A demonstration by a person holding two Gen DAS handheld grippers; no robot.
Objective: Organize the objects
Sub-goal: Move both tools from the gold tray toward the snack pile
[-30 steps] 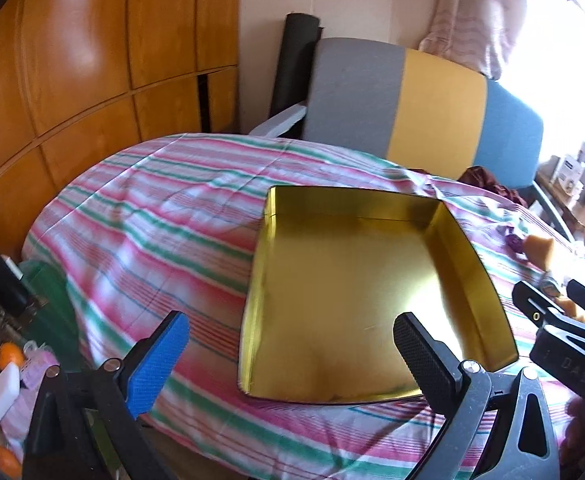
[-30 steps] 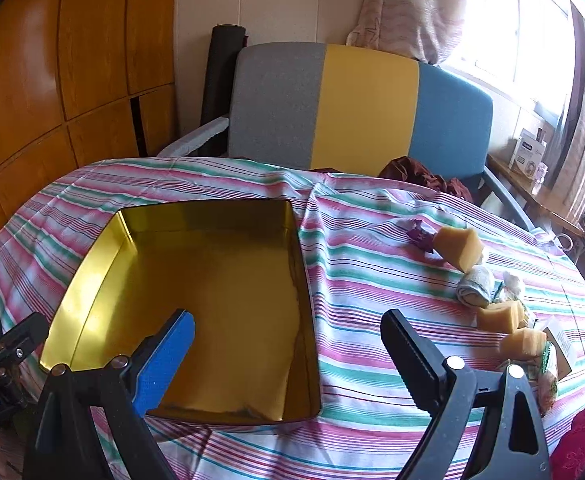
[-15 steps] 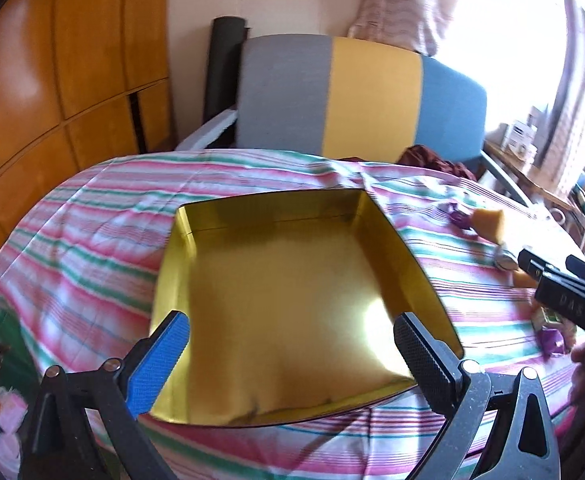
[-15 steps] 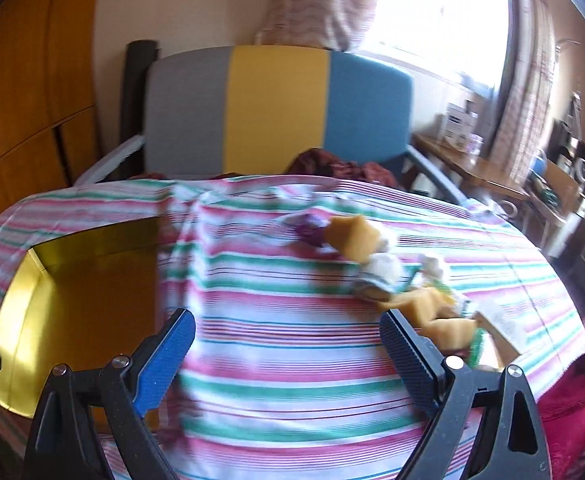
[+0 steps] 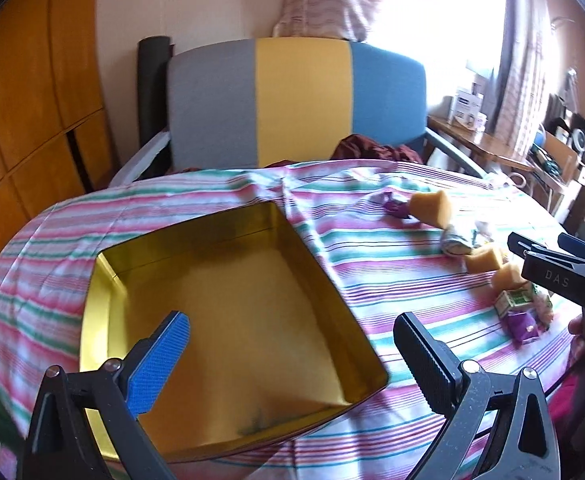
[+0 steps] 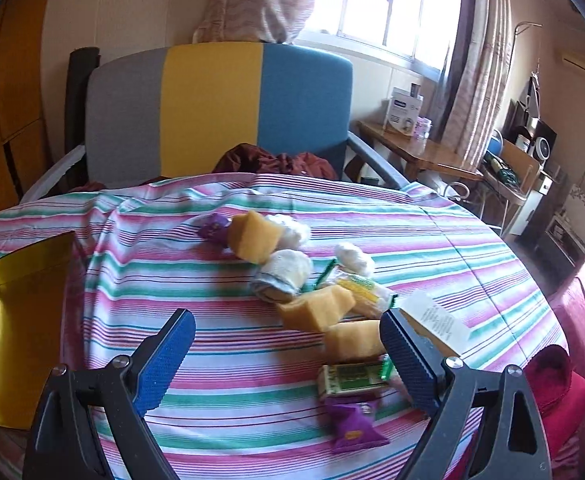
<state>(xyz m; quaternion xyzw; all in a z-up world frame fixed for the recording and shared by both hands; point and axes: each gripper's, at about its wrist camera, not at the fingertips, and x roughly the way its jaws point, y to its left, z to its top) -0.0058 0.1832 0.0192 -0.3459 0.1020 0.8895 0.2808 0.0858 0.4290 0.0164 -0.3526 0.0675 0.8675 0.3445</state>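
Observation:
A gold tin tray [image 5: 104, 280] lies empty on the striped tablecloth, directly under my open left gripper [image 5: 292, 340]. In the right wrist view only the tray's corner [image 6: 12, 280] shows at the left edge. My right gripper [image 6: 288, 348] is open over a pile of small things: yellow sponge blocks [image 6: 254, 236] [image 6: 316, 308] [image 6: 352, 340], white cloth rolls [image 6: 284, 270], a green box [image 6: 352, 378], purple packets [image 6: 352, 420] [image 6: 214, 228] and a paper slip [image 6: 436, 320]. The left wrist view has the same pile [image 5: 484, 258] at the right, beside the right gripper [image 5: 548, 246].
A chair with grey, yellow and blue back panels [image 6: 212, 108] stands behind the table, with dark red cloth [image 6: 276, 162] on its seat. A wooden side table [image 6: 416, 148] and shelves with clutter are at the right. Wooden wall panels [image 5: 32, 100] are at the left.
Both grippers have swung to the right. The tray slid left in both views and the pile of small things came under the right gripper. Both stay open.

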